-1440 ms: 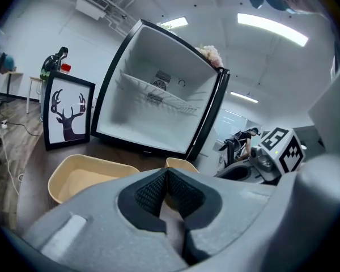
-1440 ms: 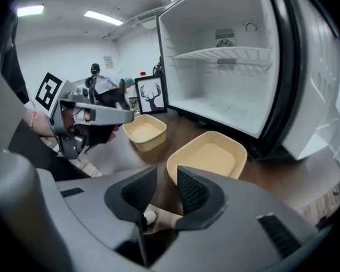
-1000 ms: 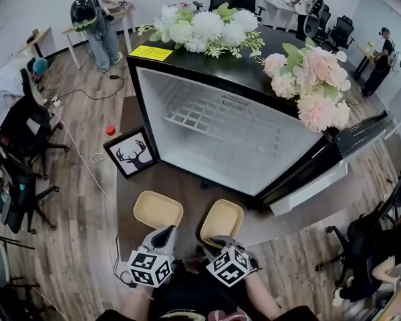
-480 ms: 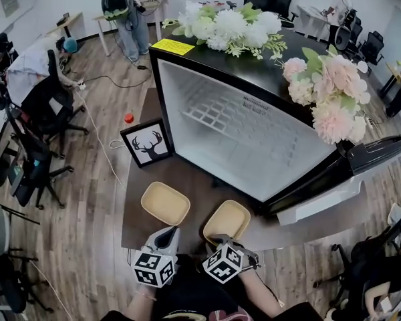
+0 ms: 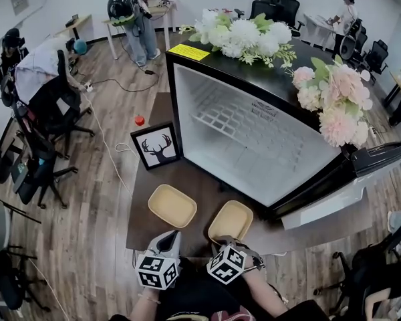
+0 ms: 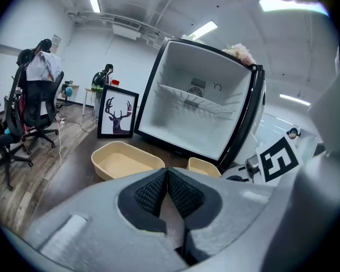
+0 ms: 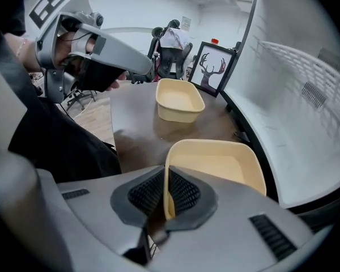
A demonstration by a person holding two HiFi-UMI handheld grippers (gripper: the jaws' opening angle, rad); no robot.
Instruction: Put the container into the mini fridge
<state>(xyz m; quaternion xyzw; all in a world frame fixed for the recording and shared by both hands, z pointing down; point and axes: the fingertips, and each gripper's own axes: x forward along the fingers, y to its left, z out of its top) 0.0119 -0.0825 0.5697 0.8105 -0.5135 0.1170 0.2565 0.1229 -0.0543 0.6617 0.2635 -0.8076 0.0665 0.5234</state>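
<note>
Container [image 7: 215, 163] wall: right gripper [image 7: 165, 181] fingers just closed onto it | left gripper [image 6: 167, 179] fingers closed, empty | yellow label [image 5: 189, 52] unreadable

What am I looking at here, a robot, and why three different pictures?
No robot: a person holds a two-jaw gripper in each hand. One picture comes from a camera on the person's head, looking down; the other two from cameras riding on the grippers. On the brown table stand an open mini fridge, a framed deer picture, a left container and a right container, both beige. The right gripper has just been closing its jaws, which now pinch the right container's rim. The left gripper has its jaws together, holding nothing.
</note>
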